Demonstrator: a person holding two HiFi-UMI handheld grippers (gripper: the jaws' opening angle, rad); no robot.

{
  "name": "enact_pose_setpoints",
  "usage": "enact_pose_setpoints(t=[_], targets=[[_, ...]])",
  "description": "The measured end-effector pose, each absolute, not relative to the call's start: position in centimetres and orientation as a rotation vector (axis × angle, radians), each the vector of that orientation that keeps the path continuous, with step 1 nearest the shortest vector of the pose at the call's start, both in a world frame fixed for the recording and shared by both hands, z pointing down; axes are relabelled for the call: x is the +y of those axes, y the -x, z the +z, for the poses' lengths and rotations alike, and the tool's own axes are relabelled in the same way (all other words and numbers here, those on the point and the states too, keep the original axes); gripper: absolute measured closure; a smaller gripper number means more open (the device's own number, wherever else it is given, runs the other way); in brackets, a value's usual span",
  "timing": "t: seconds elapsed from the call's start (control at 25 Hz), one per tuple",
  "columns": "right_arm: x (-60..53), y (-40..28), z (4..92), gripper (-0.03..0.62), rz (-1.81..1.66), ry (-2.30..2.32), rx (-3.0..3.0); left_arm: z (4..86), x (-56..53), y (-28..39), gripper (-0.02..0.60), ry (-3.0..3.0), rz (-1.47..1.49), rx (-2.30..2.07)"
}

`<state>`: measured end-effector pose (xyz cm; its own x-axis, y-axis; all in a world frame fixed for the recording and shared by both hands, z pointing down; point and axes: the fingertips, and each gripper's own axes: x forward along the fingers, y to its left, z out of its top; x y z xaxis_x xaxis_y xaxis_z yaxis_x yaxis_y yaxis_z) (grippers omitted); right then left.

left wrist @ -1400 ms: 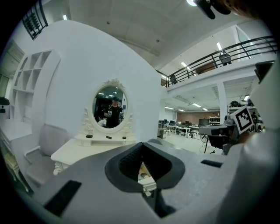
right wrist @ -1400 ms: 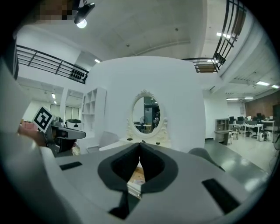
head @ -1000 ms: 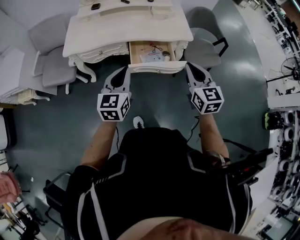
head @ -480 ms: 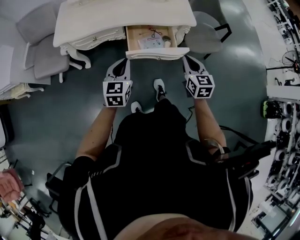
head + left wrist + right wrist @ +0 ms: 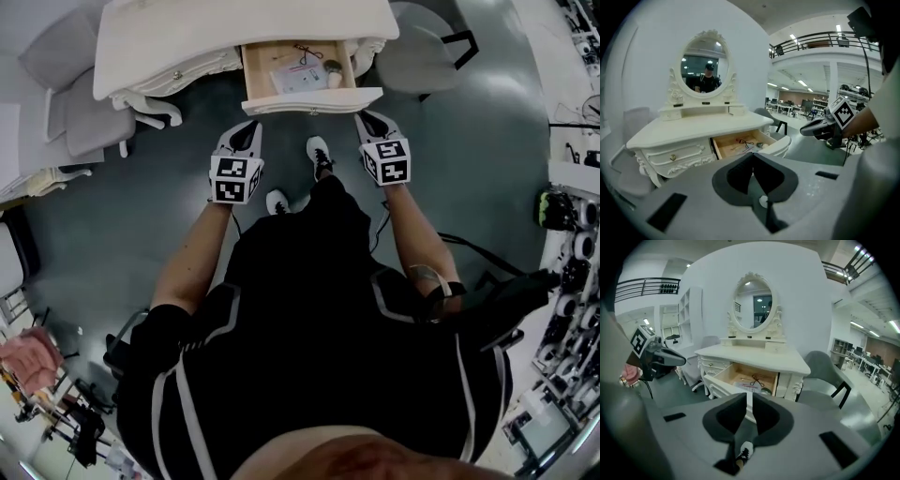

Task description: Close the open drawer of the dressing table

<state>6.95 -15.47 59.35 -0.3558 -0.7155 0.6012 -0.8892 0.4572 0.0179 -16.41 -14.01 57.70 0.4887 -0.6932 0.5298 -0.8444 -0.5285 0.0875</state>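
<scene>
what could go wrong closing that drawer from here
1. The left gripper and right gripper, both shut and empty, face opposite ends of the drawer front. An uneven push could skew the drawer and jam it.
2. Loose things lie inside, and a hard shove may slide them about.
3. The narrow closed tips could slip off the curved front.

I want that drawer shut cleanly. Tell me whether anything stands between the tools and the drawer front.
Nothing visible does. The left tool and the right tool hang just short of the front of the open drawer, one near each end, with only open air between. Both are shut and hold nothing.
</scene>
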Motion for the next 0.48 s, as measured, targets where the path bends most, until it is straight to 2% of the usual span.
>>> enact_pose_setpoints(t=[0.48], targets=[[-17.3, -8.4, 69.6, 0.539, 0.639, -1.226, -2.03, 66.0, -17.2, 15.0, 0.577, -2.296, 0.806, -1.264]])
